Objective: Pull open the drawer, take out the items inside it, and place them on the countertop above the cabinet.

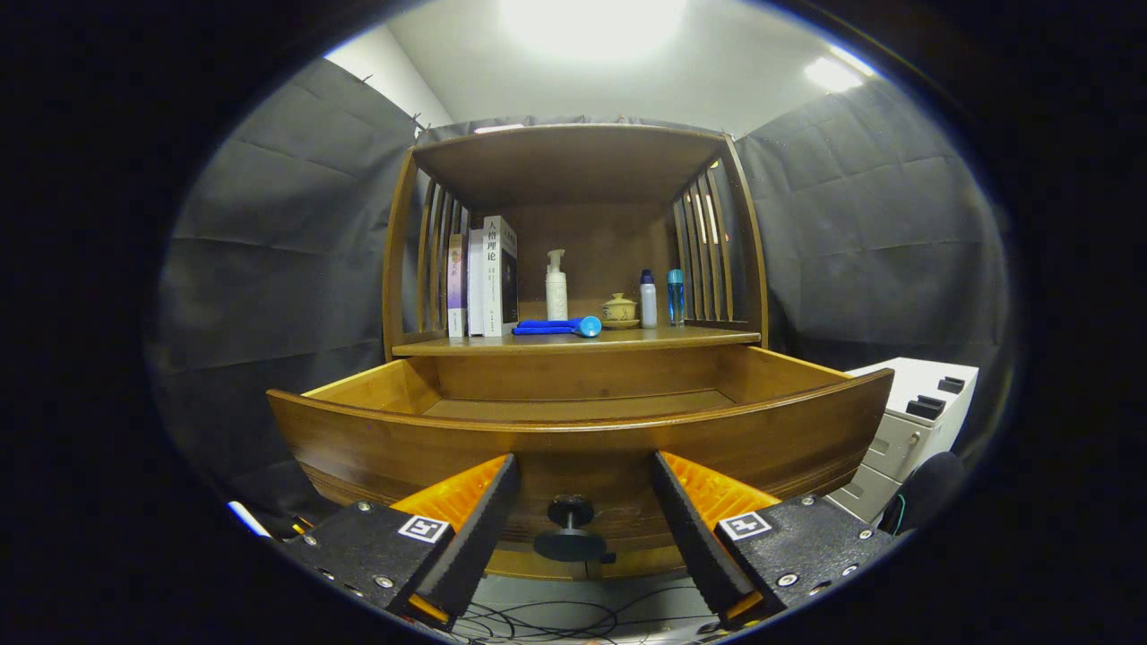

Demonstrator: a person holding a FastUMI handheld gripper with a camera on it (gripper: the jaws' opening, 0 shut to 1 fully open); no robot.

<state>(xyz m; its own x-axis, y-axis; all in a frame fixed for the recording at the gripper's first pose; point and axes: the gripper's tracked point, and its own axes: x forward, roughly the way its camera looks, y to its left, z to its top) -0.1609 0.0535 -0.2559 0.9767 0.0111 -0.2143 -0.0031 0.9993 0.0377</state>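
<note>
A wooden drawer (573, 430) stands pulled open from the cabinet, its dark knob (571, 528) sitting between the spread fingers of the claw (582, 479), which is open and touches nothing. What can be seen of the drawer's floor looks bare. On the counter (681, 338) above stand books (484, 278), a pump bottle (556, 287), a blue tool (560, 327), a lidded cup (619, 310) and two small bottles (661, 298).

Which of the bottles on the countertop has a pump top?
The tall white bottle just right of the books, behind the blue item lying flat. The two small bottles beside the lidded cup have plain caps. The claw is open around the drawer knob.
</note>
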